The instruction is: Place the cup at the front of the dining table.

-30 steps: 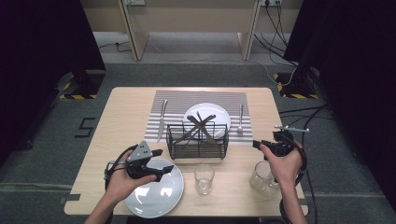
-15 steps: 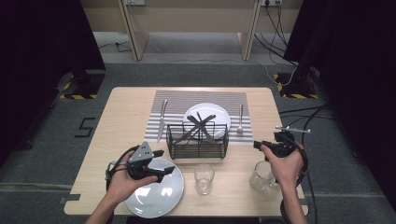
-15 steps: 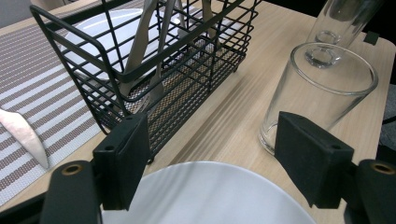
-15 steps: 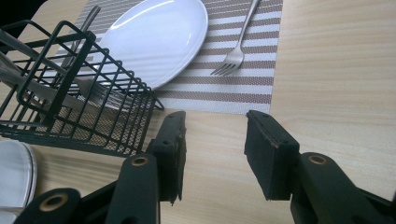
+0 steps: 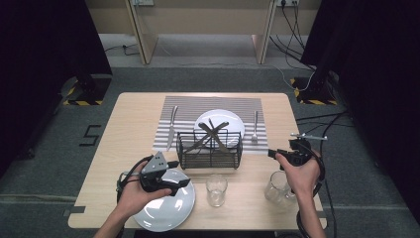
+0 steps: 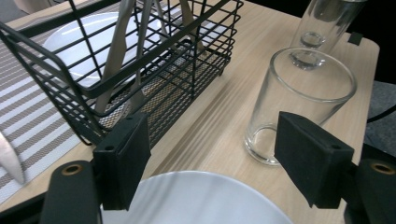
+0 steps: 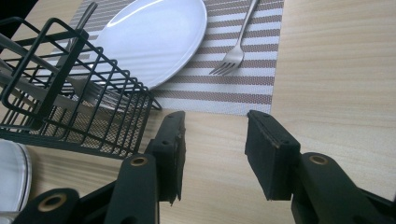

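My left gripper [image 5: 184,182] hovers open over the rim of the near white plate [image 5: 166,210], at the front left of the table. In the left gripper view its jaws [image 6: 217,161] stand wide, with nothing between the pads. A clear glass [image 6: 299,102] stands just beyond them and a second glass [image 6: 327,23] farther off. My right gripper [image 5: 271,153] is open at the table's right side, to the right of the black wire basket [image 5: 210,148]. In the right gripper view it [image 7: 217,149] is empty above bare wood, just short of the placemat's [image 7: 243,88] corner.
Several cutlery pieces stand in the basket [image 6: 140,60]. The striped placemat [image 5: 178,111] holds a white plate [image 5: 233,124], a knife [image 5: 171,126] on its left and a fork [image 5: 255,126] on its right. Two glasses [image 5: 216,190] [image 5: 277,186] stand near the front edge.
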Tool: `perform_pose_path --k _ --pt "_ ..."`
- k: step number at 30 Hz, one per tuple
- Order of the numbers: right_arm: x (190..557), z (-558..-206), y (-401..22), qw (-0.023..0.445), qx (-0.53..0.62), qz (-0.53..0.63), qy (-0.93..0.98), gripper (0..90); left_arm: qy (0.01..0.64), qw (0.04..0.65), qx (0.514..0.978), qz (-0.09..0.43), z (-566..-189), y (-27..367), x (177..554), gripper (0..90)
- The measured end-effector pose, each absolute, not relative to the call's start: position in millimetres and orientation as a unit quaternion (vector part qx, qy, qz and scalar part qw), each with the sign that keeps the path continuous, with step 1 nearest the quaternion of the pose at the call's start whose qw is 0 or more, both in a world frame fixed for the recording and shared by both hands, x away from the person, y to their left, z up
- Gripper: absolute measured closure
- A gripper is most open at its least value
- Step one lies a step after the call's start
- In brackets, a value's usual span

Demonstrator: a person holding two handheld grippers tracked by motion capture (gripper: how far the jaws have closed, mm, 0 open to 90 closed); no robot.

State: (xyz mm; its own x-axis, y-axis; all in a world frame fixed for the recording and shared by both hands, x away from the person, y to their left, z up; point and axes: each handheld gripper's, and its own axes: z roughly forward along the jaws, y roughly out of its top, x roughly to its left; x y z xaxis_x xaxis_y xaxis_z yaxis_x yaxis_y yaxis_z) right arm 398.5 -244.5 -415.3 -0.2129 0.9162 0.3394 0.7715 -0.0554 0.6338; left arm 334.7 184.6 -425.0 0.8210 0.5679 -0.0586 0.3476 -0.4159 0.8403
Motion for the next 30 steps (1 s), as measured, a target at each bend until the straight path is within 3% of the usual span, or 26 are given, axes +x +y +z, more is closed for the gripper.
perform_pose_path --k 30 --pt "405 -413 -248 0.100 0.627 0.379 0.673 55.7 0.237 0.489 0.836 0.081 -412 155 333 26.7"
